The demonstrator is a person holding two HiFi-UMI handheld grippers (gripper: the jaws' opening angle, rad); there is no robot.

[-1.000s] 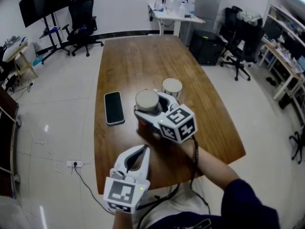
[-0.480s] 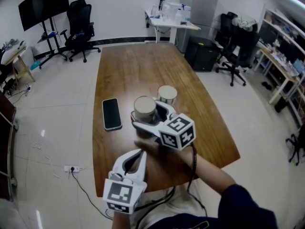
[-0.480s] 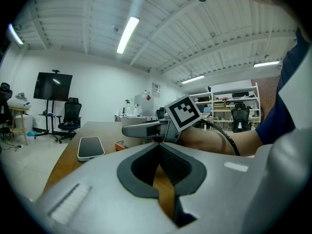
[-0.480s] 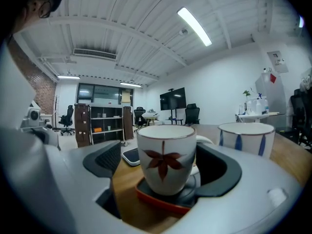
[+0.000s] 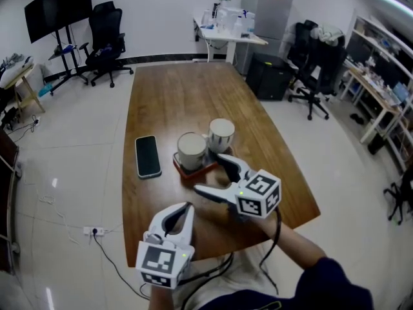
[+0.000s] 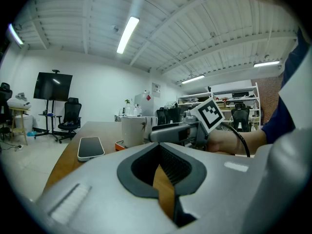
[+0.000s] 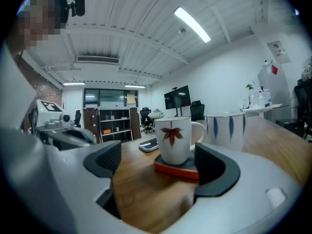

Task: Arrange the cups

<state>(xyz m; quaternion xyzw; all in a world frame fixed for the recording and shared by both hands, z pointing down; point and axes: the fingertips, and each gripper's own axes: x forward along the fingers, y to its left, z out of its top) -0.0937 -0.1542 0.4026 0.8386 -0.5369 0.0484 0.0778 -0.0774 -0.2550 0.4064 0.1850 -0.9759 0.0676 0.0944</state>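
Wide apart and released, gripping nothing: the white hand-held right gripper [image 5: 208,173]. Straight ahead of its jaws, just beyond the tips and untouched: a white ceramic cup with a red maple leaf [image 7: 174,139], upright on a dark square coaster with an orange edge [image 7: 176,170]. Just beside that cup, farther off and to the right from this gripper: a second white cup with blue vertical stripes [image 7: 225,129], upright on the brown wooden table [image 5: 187,89]. In both cups only a pale top on show; contents impossible to tell. Left of the leaf cup, well apart: a black smartphone [image 5: 147,156], lying flat. Nearer the person, behind and left of the right gripper: the white left gripper [image 5: 184,208], clenched, jaws together on nothing.
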